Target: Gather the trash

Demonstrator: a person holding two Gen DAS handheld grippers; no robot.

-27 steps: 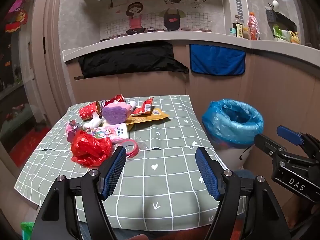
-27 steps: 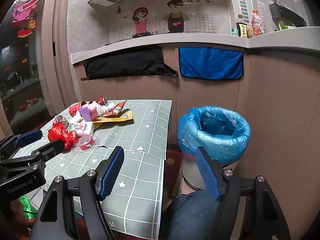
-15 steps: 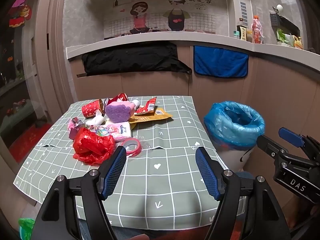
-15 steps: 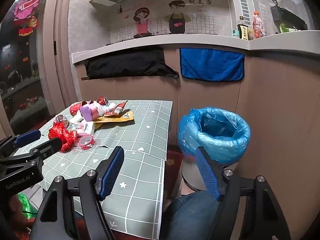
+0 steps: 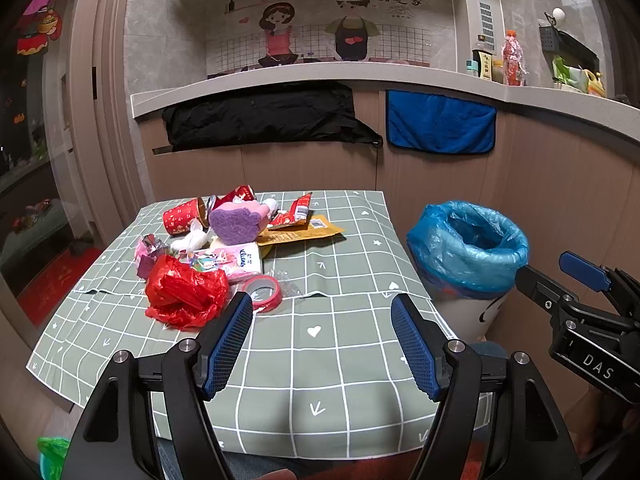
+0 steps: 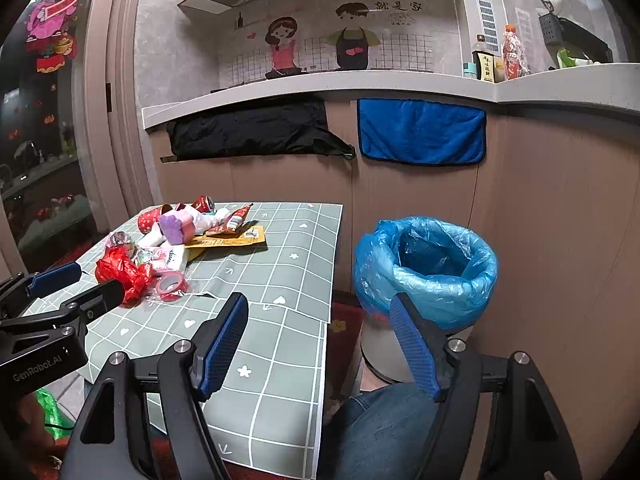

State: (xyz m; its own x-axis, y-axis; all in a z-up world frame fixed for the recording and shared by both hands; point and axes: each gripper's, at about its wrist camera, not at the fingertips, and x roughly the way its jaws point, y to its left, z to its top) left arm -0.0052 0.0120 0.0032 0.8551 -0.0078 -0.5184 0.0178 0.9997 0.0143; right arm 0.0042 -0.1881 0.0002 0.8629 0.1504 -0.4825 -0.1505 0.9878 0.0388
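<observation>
A low desk draped in a grey-green grid-patterned cloth fills the foreground of a kitchen corner, with a trash bin lined in a blue plastic bag standing open on the floor just beside the desk's right edge. Both tools hover above the near end of the desk, well short of the litter: the left hand-held gripper has its blue-padded jaws spread wide with nothing between them, and the right hand-held gripper, also wide open and empty, hangs over the desk's right edge with the bin showing beyond its right finger. The trash lies heaped at the far left of the desk: a crumpled red plastic bag nearest the camera, a pink-and-white tissue pack just behind it, a purple sponge further back, a flat yellow wrapper stretching to the right of the heap, a red paper cup on its side at the back, a red sachet resting above the yellow wrapper, and a roll of red tape lying flat beside the red bag. A blue-jeaned knee of the person shows beneath the right tool, between desk and bin.
</observation>
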